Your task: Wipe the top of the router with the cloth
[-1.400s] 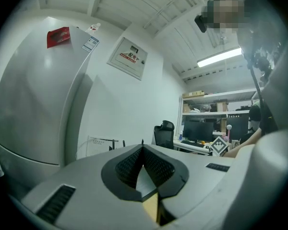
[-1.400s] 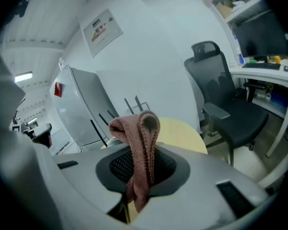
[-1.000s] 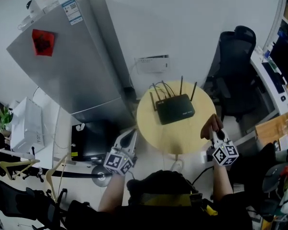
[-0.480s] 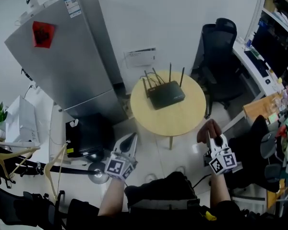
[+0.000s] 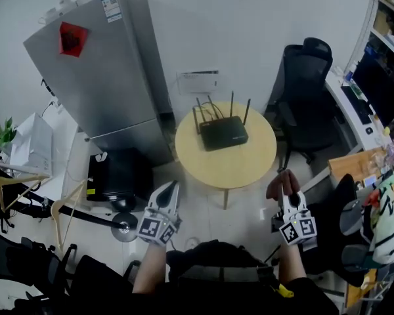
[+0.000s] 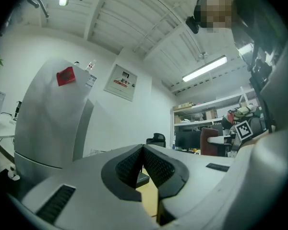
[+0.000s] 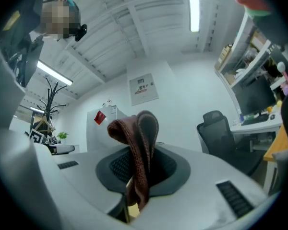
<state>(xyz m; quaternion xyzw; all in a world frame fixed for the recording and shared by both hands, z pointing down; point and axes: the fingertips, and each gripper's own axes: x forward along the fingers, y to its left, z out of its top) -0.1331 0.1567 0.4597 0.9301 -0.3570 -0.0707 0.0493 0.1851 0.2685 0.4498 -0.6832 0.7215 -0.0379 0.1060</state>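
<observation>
The black router [image 5: 222, 132] with several upright antennas sits at the far side of a round wooden table [image 5: 236, 166]. Both grippers hang short of the table's near edge. My left gripper [image 5: 172, 186] is at the lower left, its jaws shut with nothing between them; in the left gripper view its pads [image 6: 134, 164] meet, and a bit of the router [image 6: 143, 178] shows beyond them. My right gripper [image 5: 286, 190] is at the lower right, shut on a reddish-brown cloth [image 5: 280, 184]. In the right gripper view the cloth [image 7: 138, 147] stands folded up out of the jaws.
A tall grey fridge [image 5: 105, 77] stands left of the table, with a black box [image 5: 115, 176] on the floor at its foot. A black office chair [image 5: 308, 97] is to the right of the table, a desk [image 5: 374, 110] beyond it. Clothes hangers [image 5: 59, 215] lie at the left.
The table and router now sit farther from both grippers than a second ago. The right gripper still holds the cloth, and the left is still shut.
</observation>
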